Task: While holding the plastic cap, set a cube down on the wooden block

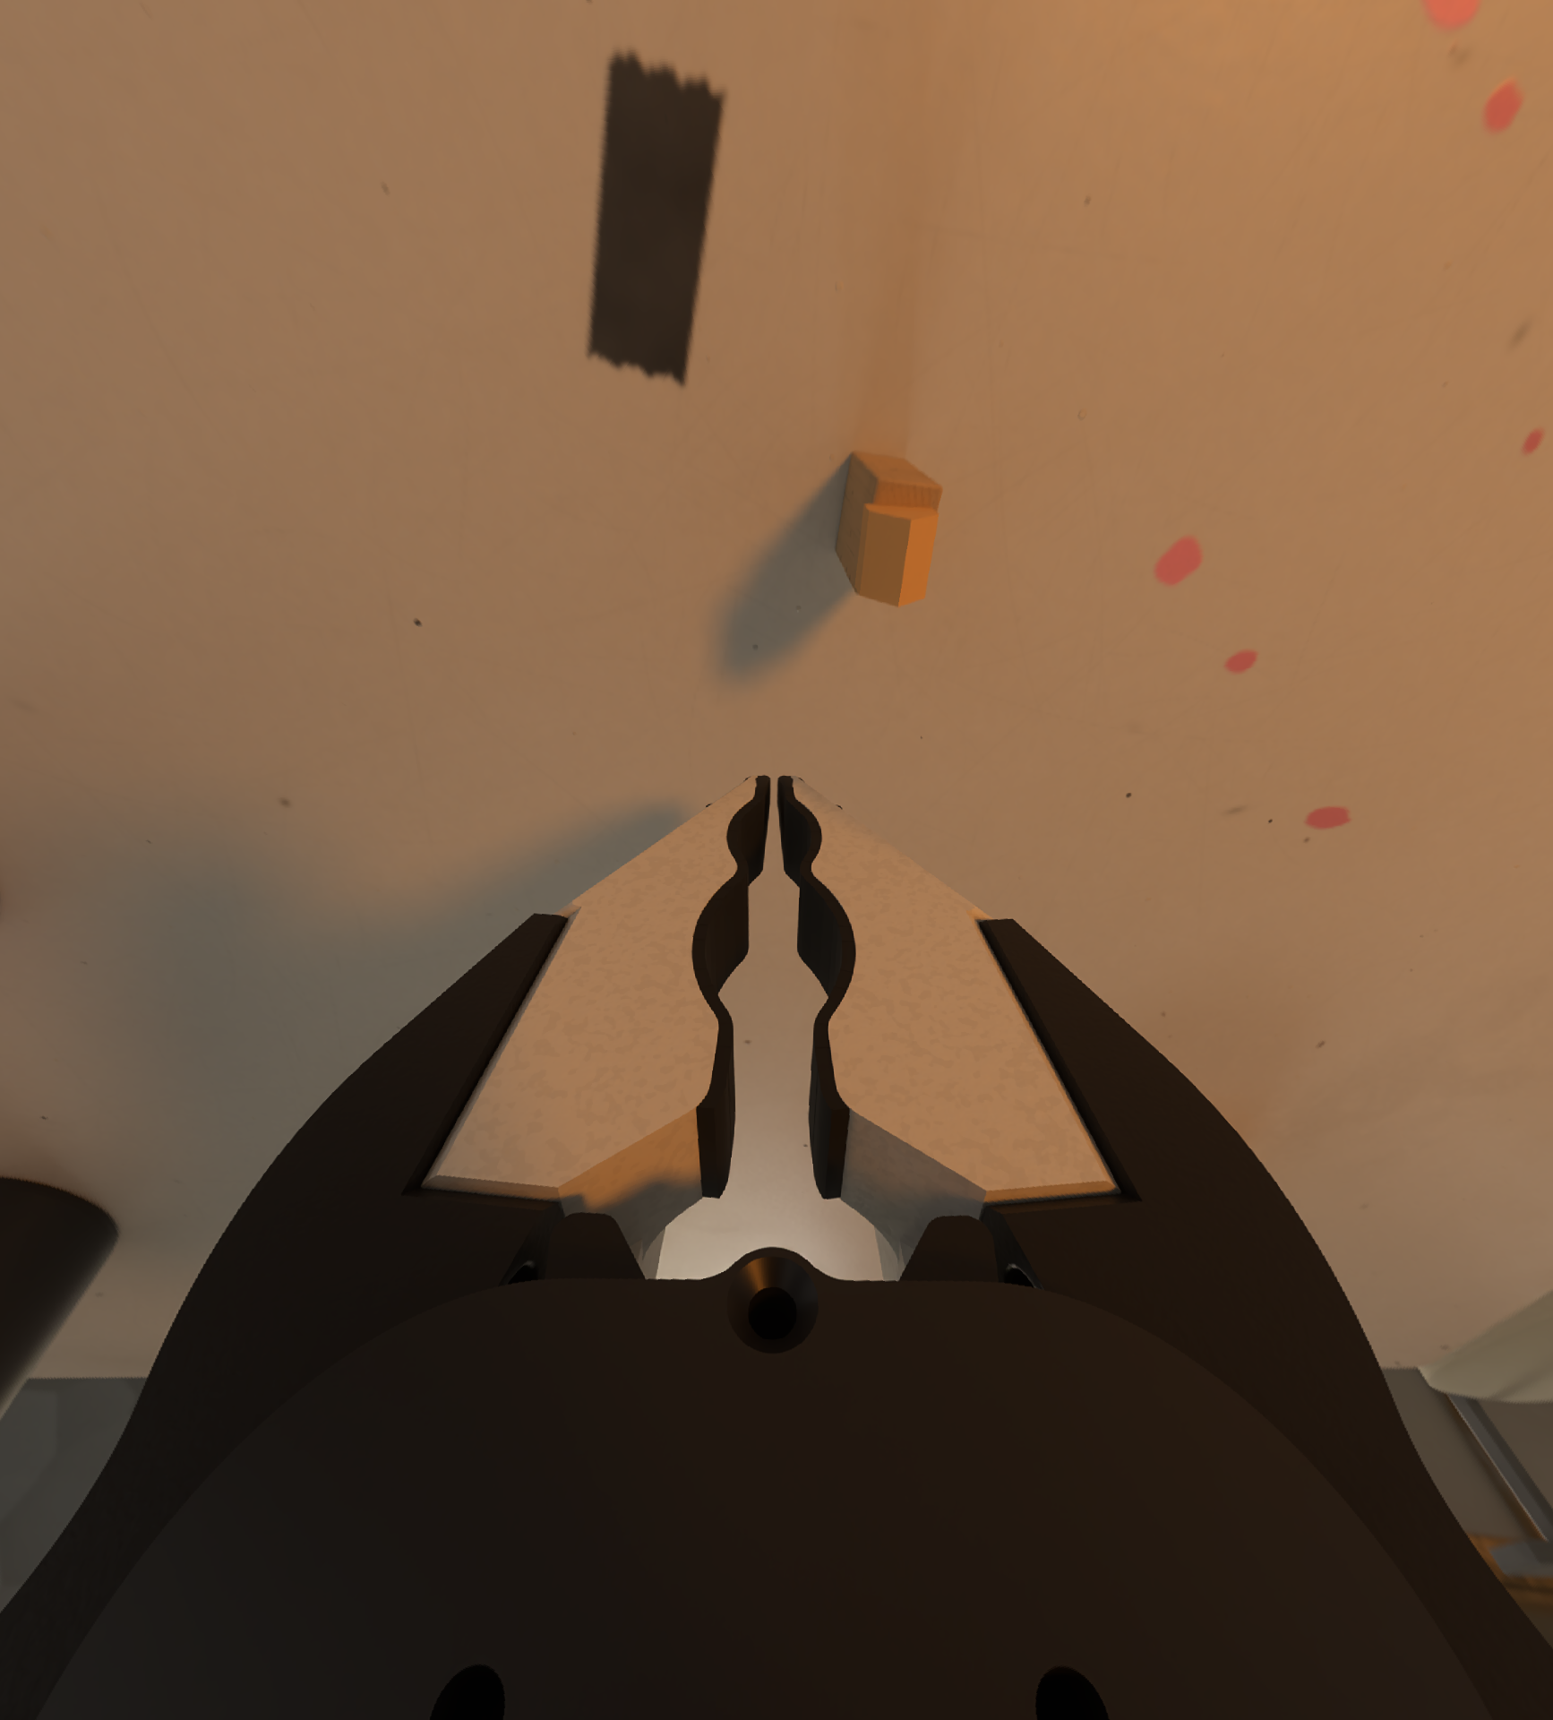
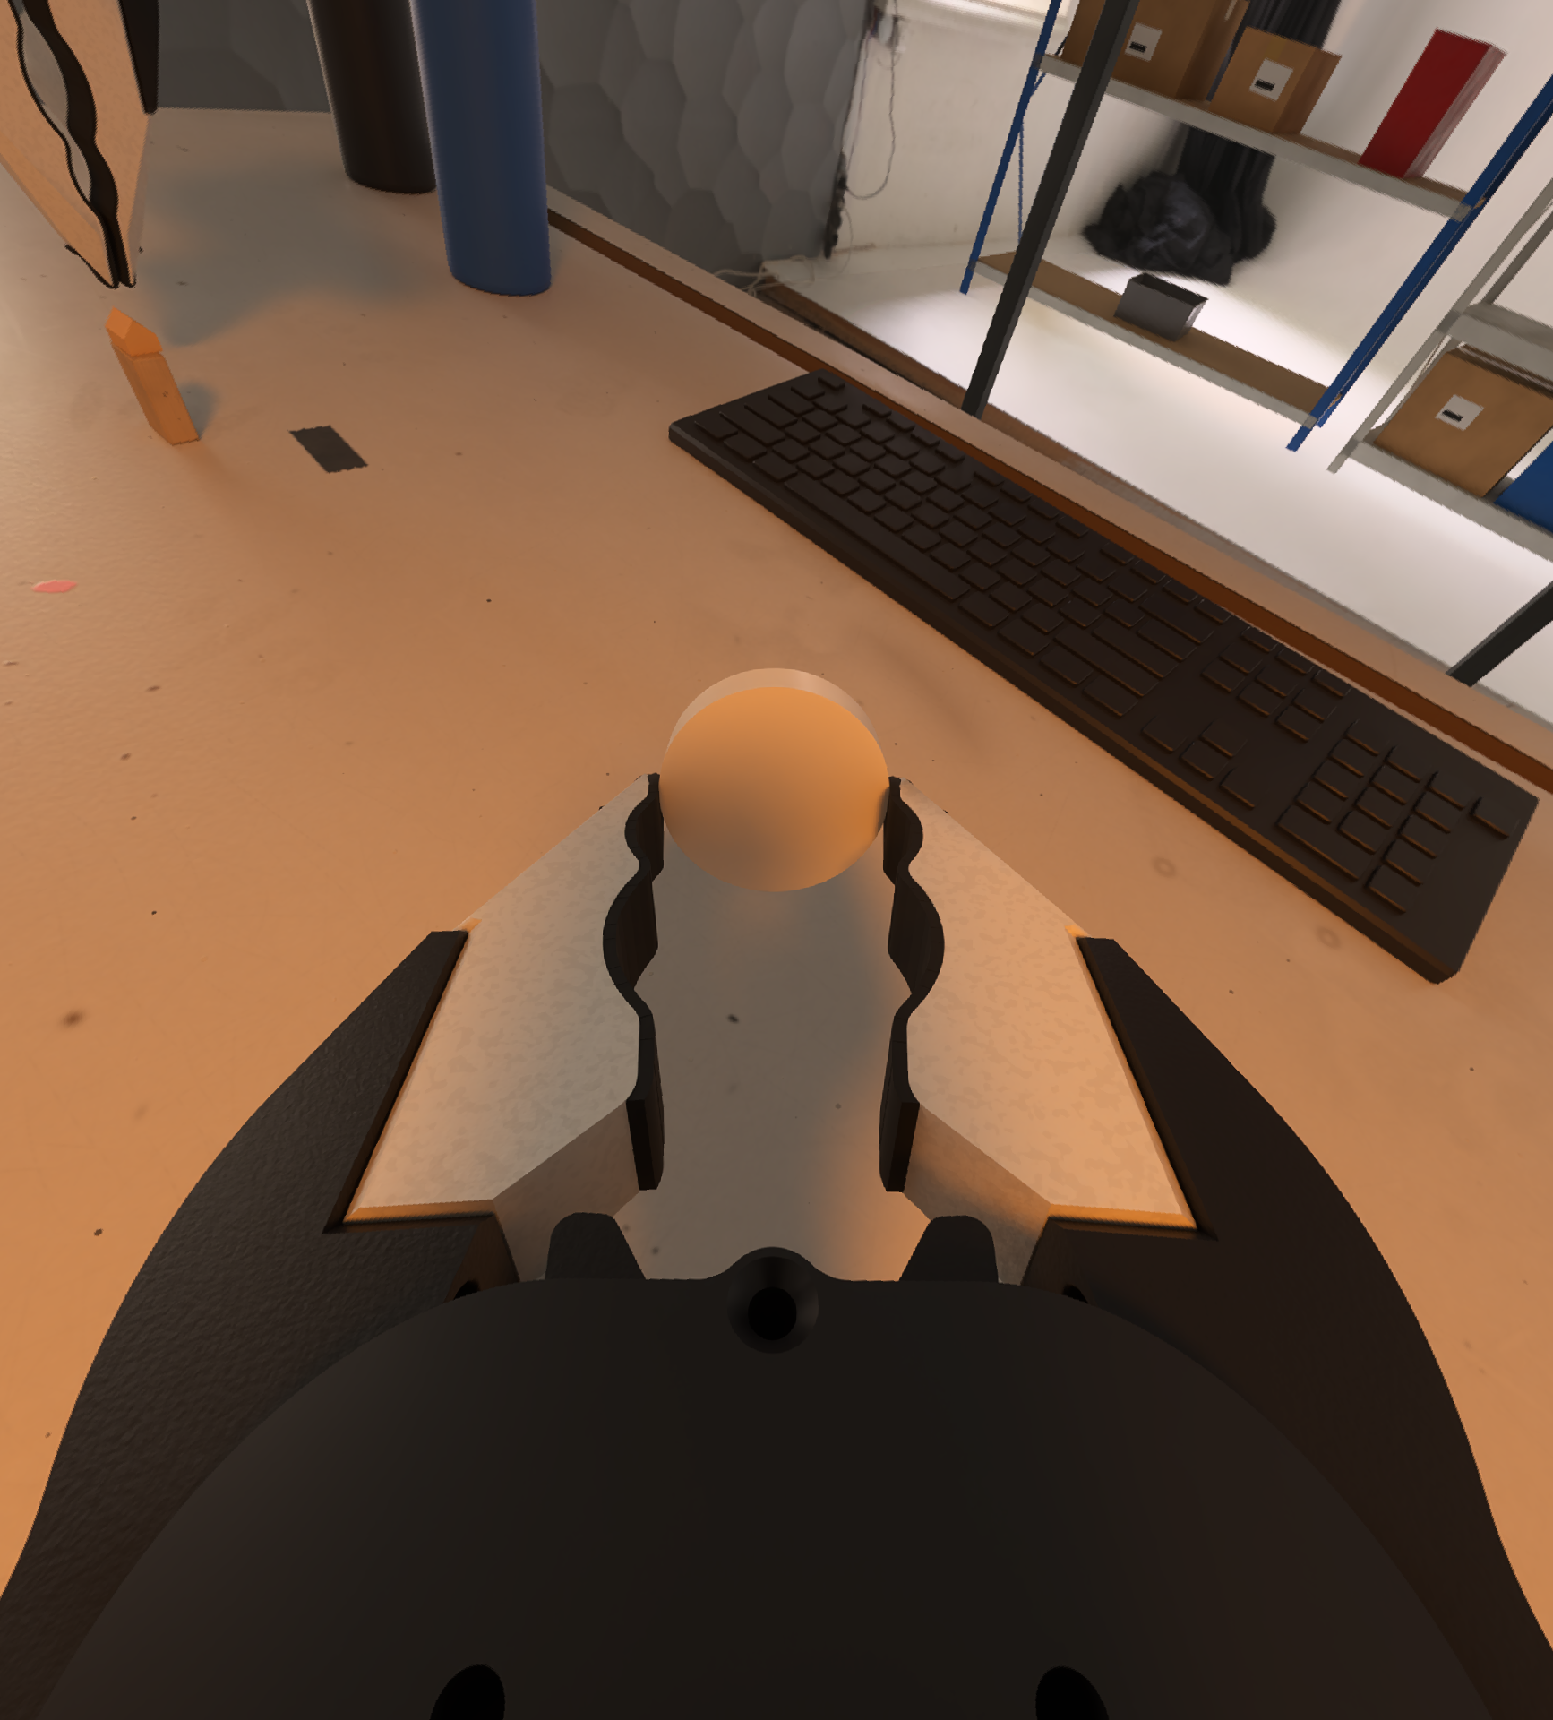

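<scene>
Left wrist view: left gripper (image 1: 772,780) above the desk (image 1: 289,558), fingers clenched together, nothing between them. Ahead, well apart, the wooden block (image 1: 880,549) stands upright with an orange cube (image 1: 905,495) on top.

Right wrist view: right gripper (image 2: 773,786) fingers grasping the plastic cap (image 2: 773,791) at its sides. Black keyboard (image 2: 1108,642) lies to the right.

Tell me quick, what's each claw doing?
Left gripper: closed, holding nothing.
Right gripper: closed on the round cap.
</scene>
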Motion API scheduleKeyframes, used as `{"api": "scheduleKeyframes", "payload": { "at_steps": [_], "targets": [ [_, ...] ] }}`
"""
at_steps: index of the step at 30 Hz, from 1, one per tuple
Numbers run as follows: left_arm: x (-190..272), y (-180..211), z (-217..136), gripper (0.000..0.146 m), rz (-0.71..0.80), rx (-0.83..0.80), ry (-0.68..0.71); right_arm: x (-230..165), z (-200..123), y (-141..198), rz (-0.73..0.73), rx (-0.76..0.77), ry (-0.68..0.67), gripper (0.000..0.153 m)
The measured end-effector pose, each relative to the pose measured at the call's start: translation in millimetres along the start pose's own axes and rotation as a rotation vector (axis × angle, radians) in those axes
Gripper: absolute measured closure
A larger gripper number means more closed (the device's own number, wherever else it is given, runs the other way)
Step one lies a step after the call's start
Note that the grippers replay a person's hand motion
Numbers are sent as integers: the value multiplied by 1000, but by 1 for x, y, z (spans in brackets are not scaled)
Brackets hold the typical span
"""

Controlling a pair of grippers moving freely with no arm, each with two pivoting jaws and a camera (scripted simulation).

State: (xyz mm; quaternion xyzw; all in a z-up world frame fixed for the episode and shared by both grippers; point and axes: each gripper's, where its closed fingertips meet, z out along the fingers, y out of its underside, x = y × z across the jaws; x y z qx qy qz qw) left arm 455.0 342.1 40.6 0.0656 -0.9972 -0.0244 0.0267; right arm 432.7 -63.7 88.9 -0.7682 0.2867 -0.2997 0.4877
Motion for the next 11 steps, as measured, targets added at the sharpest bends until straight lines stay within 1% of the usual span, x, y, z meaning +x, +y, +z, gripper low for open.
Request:
{"api": "scheduleKeyframes", "payload": {
  "at_steps": [6, 11],
  "targets": [
    [12, 8, 14, 141, -9, -72, 111, -2, 1, 2, 5, -4, -12, 105],
    [6, 12, 16, 142, -34, -94, 86, -2, -1, 0, 17, 9, -18, 105]
  ]
}}
